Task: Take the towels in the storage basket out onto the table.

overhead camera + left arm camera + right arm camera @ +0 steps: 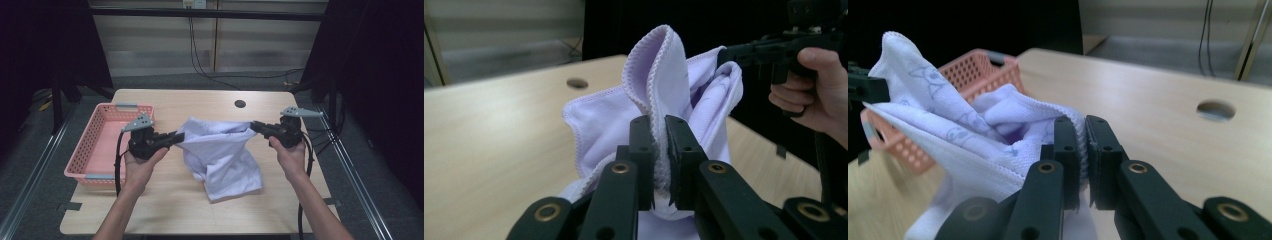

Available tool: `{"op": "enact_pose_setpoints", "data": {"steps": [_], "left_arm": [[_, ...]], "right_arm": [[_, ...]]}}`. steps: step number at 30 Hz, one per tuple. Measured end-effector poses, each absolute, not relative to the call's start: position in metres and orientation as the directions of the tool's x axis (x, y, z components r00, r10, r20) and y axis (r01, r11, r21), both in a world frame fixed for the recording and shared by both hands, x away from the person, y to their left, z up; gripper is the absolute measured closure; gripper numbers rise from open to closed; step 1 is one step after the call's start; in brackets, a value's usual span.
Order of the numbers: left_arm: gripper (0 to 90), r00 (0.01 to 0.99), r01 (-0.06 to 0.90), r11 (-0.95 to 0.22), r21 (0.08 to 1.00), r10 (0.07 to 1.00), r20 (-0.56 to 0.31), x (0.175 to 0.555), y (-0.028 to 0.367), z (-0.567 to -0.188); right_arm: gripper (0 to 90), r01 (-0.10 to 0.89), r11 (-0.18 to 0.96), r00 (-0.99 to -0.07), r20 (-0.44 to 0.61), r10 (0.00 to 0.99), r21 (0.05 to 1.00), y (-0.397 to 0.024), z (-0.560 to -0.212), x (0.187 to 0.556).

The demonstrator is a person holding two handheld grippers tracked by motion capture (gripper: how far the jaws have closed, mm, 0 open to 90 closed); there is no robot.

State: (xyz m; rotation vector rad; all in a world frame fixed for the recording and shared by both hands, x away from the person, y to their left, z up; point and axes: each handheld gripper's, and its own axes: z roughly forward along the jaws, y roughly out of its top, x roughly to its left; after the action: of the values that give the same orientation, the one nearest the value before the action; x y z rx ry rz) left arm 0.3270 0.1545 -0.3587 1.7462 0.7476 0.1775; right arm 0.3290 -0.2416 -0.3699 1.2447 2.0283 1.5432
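lift-and-spread step: left gripper [176,137] and right gripper [254,125] each clamp an edge of the lilac cloth [220,155], which hangs over the table [165,210] middle, lower part resting there; next, probably pull apart evenly, keeping both grips.

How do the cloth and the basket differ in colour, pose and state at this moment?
The cloth is pale lilac and soft; the basket is pink, rigid and perforated. The cloth is lifted, strung between the left gripper and right gripper with its lower part draping onto the table; the basket rests flat at the table's left edge, untouched. The cloth is crumpled and folded; the basket keeps its rectangular shape. Both are on the same wooden table.
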Motion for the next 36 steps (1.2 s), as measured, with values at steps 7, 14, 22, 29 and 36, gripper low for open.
{"op": "enact_pose_setpoints", "data": {"steps": [7,14,22,29,36], "left_arm": [[83.3,0.778,0.317,-0.097,0.944,0.596,-0.2,0.347,0.149,-0.309],[83.4,0.764,0.243,-0.044,0.969,0.624,-0.163,0.365,0.151,-0.267],[83.1,0.793,0.214,-0.082,0.973,0.597,-0.124,0.34,0.155,-0.264],[82.2,0.826,0.353,-0.164,0.921,0.517,-0.224,0.316,0.149,-0.349],[75.2,0.844,0.427,-0.243,0.871,0.453,-0.288,0.286,0.138,-0.403]], "right_arm": [[84.8,0.351,0.005,-0.553,0.203,0.808,0.936,-0.243,-0.311,0.345],[85.1,0.28,-0.011,-0.542,0.168,0.824,0.96,-0.238,-0.255,0.371],[85.3,0.217,-0.013,-0.582,0.14,0.801,0.976,-0.235,-0.235,0.36],[85.5,0.383,0.011,-0.582,0.232,0.779,0.924,-0.245,-0.326,0.342],[85.5,0.482,0.029,-0.583,0.295,0.757,0.876,-0.259,-0.387,0.32]]}}
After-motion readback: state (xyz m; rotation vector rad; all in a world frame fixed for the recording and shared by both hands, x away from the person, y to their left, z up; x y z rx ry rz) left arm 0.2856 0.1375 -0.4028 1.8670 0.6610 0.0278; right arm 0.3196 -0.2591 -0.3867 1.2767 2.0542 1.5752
